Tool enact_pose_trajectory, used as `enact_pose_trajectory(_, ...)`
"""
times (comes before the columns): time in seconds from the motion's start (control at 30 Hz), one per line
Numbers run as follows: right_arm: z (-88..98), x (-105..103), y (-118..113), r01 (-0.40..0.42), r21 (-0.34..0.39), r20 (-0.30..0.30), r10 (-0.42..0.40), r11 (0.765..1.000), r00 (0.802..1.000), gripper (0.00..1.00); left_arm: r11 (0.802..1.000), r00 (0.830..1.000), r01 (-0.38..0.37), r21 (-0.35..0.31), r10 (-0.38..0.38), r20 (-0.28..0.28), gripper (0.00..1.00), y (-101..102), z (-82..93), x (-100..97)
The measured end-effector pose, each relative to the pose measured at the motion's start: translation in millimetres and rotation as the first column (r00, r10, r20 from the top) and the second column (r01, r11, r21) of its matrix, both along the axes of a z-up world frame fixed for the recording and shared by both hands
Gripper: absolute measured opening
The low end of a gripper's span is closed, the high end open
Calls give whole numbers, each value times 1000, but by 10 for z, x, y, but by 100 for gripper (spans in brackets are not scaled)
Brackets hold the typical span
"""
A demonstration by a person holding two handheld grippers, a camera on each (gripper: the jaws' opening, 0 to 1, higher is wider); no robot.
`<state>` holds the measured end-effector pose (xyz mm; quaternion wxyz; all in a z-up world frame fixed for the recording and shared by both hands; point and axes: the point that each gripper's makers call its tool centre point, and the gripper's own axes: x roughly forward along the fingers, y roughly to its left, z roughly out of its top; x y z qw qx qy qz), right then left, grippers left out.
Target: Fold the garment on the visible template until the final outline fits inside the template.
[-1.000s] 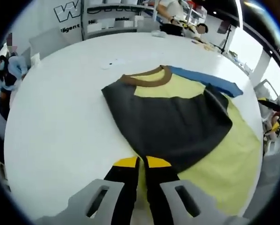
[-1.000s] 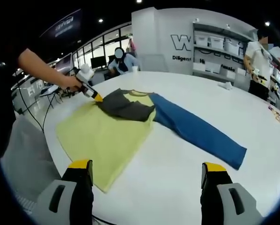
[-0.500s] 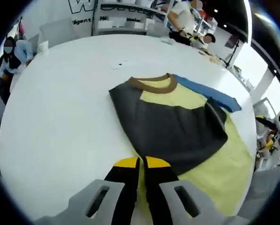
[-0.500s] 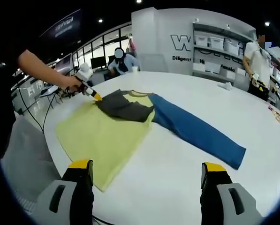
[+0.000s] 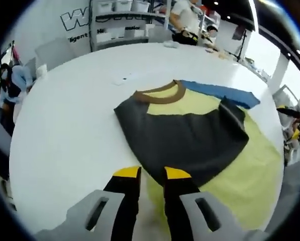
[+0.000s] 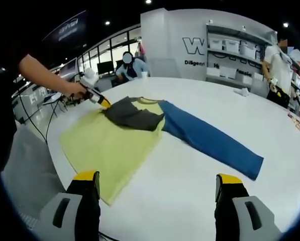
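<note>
A shirt with a yellow body [image 5: 240, 170] and brown collar [image 5: 160, 95] lies flat on the white table [image 5: 64, 125]. Its dark grey sleeve [image 5: 185, 135] is folded across the chest. The blue sleeve [image 5: 217, 93] stretches straight out to the side. My left gripper [image 5: 152, 174] sits at the dark sleeve's cuff edge, jaws slightly apart with nothing pinched between them. In the right gripper view the shirt [image 6: 109, 145], dark sleeve [image 6: 132, 114] and blue sleeve [image 6: 210, 138] lie ahead, with the left gripper [image 6: 103, 103] at the dark sleeve's corner. My right gripper [image 6: 158, 178] hovers open, short of the hem.
A person's arm [image 6: 44, 75] holds the left gripper. Someone sits at the table's far side [image 6: 127, 65] and another stands by shelves of boxes [image 6: 273, 65]. A small dark mark [image 5: 122, 80] lies on the table beyond the collar. White tabletop surrounds the shirt.
The left gripper's jaws have parted and the dark sleeve's cuff now rests free on the shirt. The left view shifted a little. The right gripper has held still.
</note>
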<state>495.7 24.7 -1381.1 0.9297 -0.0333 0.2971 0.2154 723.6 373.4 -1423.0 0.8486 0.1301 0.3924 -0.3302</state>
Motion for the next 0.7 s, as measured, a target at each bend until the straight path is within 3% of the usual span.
enact_pose_trajectory(0.27, -2, -14, -8, 1, 2, -2, -1, 1000, 1000, 94, 999, 1000, 26, 18, -26, -7, 20, -38, -68, -15)
enact_pose_trajectory(0.47, 2, -15, -36, 11, 3, -5, -11, 1000, 1000, 94, 997, 999, 53, 62, -53, -5, 6, 16, -131, -7)
enact_pose_trajectory(0.7, -3, -9, -14, 10, 4, -5, -10, 1000, 1000, 94, 999, 998, -32, -15, 31, -54, 4, 48, -56, 31)
